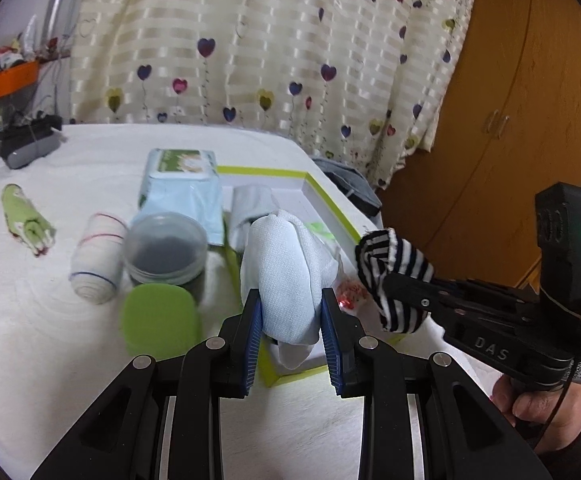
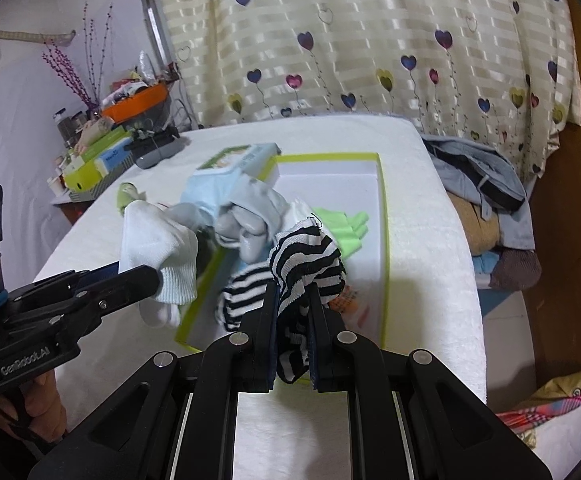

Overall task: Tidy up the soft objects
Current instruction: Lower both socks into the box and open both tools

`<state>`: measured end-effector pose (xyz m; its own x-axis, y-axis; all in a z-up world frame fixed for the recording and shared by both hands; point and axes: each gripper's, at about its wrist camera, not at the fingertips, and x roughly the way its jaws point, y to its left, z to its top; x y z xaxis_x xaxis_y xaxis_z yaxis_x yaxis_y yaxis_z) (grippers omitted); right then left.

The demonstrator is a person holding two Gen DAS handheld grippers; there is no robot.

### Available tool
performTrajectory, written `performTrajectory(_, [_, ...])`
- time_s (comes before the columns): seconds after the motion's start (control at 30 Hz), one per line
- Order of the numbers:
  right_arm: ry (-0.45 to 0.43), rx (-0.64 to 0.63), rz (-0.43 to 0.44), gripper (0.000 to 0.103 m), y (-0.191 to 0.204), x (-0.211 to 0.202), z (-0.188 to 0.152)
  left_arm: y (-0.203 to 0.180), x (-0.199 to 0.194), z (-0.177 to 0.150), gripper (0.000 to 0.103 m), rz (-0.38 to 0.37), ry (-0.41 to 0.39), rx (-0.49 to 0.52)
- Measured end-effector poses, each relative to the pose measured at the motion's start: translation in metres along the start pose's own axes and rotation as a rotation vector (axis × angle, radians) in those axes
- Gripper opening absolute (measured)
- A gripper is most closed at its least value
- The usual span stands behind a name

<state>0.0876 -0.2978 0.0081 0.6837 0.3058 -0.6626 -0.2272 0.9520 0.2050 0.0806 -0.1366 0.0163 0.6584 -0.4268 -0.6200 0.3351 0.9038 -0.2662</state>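
From the left wrist camera, the left gripper (image 1: pixel 290 308) sits at lower centre, its blue-padded fingers (image 1: pixel 252 332) pinching a white sock (image 1: pixel 280 272) that bulges up between them. Behind the sock lies a shallow lime-edged box (image 1: pixel 330 204), white inside, with a grey sock (image 1: pixel 250 208) at its left rim. At right of centre the right gripper (image 1: pixel 386 280) clamps a black-and-white striped sock (image 1: pixel 394 264), and a hand (image 1: pixel 538 404) grips its handle at lower right. On the white tabletop (image 1: pixel 50 340), left of the box, stand a wipes pack (image 1: pixel 180 184), a clear round tub (image 1: pixel 166 252), a green lid (image 1: pixel 158 318), a rolled white sock with thin stripes (image 1: pixel 96 260) and, farther left, a green patterned roll (image 1: pixel 26 220).

From the right wrist camera, the right gripper (image 2: pixel 292 304) at lower centre has its fingers pressed tight on the striped sock (image 2: pixel 306 260), which hangs over the near part of the box (image 2: pixel 384 216). A bright green piece (image 2: pixel 346 226) lies inside the box. At left of the frame the left gripper (image 2: pixel 154 278) holds the white sock (image 2: pixel 158 248) just outside the box's left rim, with the grey sock (image 2: pixel 250 216) and the wipes pack (image 2: pixel 238 164) behind.
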Motion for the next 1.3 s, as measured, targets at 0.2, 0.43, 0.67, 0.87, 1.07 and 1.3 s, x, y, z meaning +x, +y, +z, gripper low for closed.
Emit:
performTrajectory(0.2, [0.058,0.029,-0.007,0.012,-0.015,0.022,-0.004,-0.006,0.024,-0.003,0.026,-0.028,0.057,0.005])
performTrajectory(0.43, [0.059,0.038,0.001,0.012,-0.024,0.036,0.000,-0.010,0.047,0.000,0.026,-0.029,0.099,0.011])
performTrajectory(0.67, [0.053,0.033,-0.008,0.012,-0.030,0.048,0.012,-0.013,0.064,0.007,0.026,-0.017,0.109,0.019])
performTrajectory(0.87, [0.052,0.015,-0.016,0.012,-0.029,0.048,0.019,-0.010,0.071,0.014,0.026,-0.009,0.107,0.010])
performTrajectory(1.07, [0.064,-0.029,-0.028,0.021,-0.018,0.037,0.011,-0.013,0.064,0.013,0.026,-0.026,0.092,0.032])
performTrajectory(1.3, [0.048,-0.059,-0.051,0.040,-0.009,0.024,0.005,-0.011,0.053,0.008,0.033,-0.030,0.079,0.029])
